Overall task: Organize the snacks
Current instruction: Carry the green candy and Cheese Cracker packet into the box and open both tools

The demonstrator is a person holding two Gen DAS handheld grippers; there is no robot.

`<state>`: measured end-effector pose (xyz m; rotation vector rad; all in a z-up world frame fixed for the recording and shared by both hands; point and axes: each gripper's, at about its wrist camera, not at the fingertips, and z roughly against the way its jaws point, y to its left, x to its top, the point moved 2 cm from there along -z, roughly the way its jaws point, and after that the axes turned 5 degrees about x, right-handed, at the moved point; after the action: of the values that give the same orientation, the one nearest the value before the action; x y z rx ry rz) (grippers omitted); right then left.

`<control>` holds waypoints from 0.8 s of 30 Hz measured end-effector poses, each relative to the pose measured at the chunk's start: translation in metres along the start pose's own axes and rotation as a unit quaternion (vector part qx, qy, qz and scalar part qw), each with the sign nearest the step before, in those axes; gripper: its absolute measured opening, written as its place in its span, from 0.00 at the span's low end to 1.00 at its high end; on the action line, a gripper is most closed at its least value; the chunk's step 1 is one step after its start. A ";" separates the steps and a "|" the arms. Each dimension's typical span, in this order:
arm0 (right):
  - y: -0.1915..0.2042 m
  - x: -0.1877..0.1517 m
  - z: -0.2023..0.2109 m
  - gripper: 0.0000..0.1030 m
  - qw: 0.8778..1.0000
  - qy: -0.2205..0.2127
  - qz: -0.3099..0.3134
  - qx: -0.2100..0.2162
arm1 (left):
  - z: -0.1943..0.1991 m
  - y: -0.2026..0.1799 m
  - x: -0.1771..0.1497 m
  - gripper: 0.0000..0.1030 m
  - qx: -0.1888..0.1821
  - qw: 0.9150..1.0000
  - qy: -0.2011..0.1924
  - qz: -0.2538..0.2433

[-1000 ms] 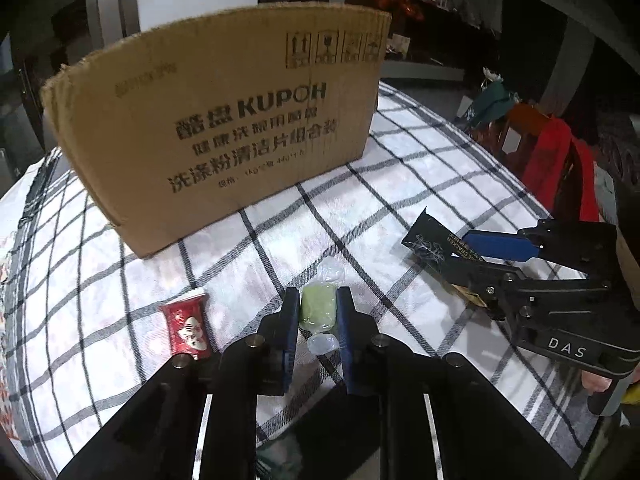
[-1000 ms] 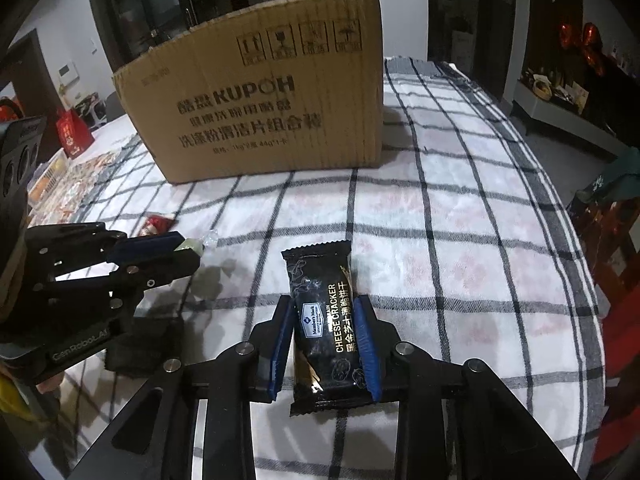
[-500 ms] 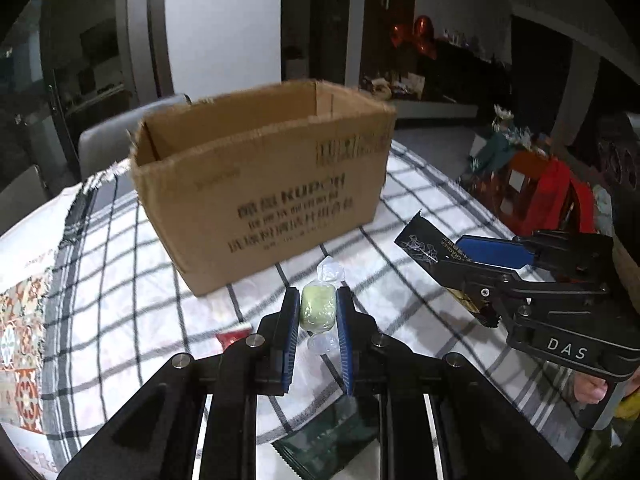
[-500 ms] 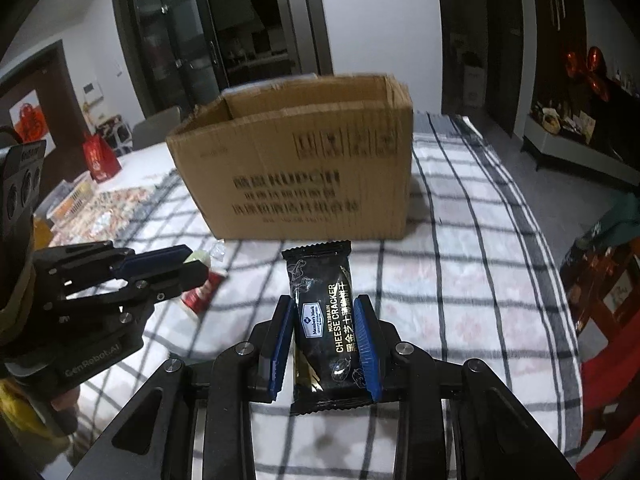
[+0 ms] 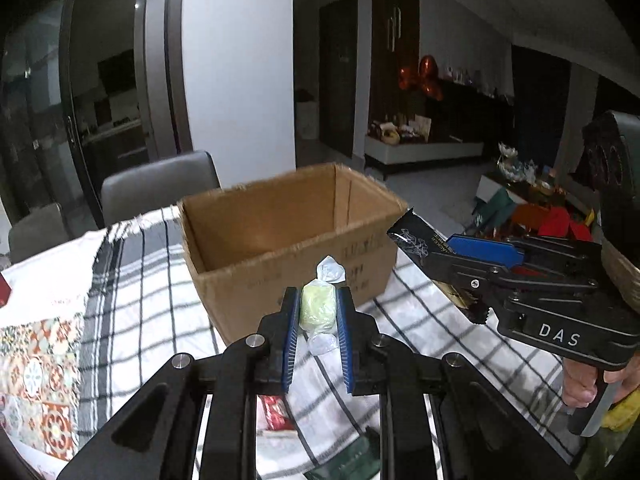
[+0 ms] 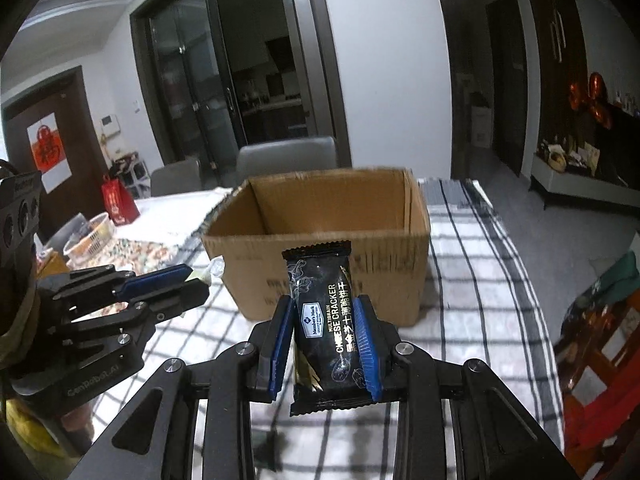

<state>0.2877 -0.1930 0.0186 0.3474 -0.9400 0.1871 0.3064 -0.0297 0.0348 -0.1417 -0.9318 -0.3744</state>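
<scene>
Left claw point(image 5: 318, 310): clamped on a green wrapped candy point(image 5: 317, 307). Right claw point(image 6: 325, 330): clamped on a black cheese cracker packet point(image 6: 326, 320). Both now higher than before; the cardboard box point(image 5: 288, 248) interior shows, red candy point(image 5: 275, 412) left on bench.

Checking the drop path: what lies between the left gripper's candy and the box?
Nothing: in the left wrist view the candy, clamped in the left gripper, shows straight against the near wall of the box, with only checked tablecloth below.

Cracker pack point(image 6: 326, 312): "CHEESE CRACKER"; right gripper point(image 5: 472, 264): "DAS".
</scene>
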 end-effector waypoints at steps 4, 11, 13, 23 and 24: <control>0.006 0.017 0.001 0.31 1.000 -0.016 0.012 0.001 | 0.005 0.007 0.013 0.19 0.007 1.000 -0.016 0.003; 0.007 0.045 -0.006 0.31 0.999 -0.029 0.018 0.006 | 0.005 0.017 0.036 0.19 0.019 0.999 -0.036 0.002; 0.005 0.052 -0.011 0.31 0.999 -0.029 0.020 0.007 | 0.003 0.020 0.041 0.19 0.022 0.999 -0.040 0.001; -0.004 0.078 -0.043 0.31 0.999 -0.019 0.032 0.004 | -0.025 0.039 0.061 0.19 0.039 0.998 -0.039 0.004; -0.006 0.080 -0.047 0.31 0.999 -0.017 0.033 0.002 | -0.030 0.041 0.063 0.19 0.041 0.998 -0.037 0.004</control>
<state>0.3710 -0.1801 0.0569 0.3242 -0.9856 0.2430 0.3785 -0.0156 0.0695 -0.0854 -1.0171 -0.3252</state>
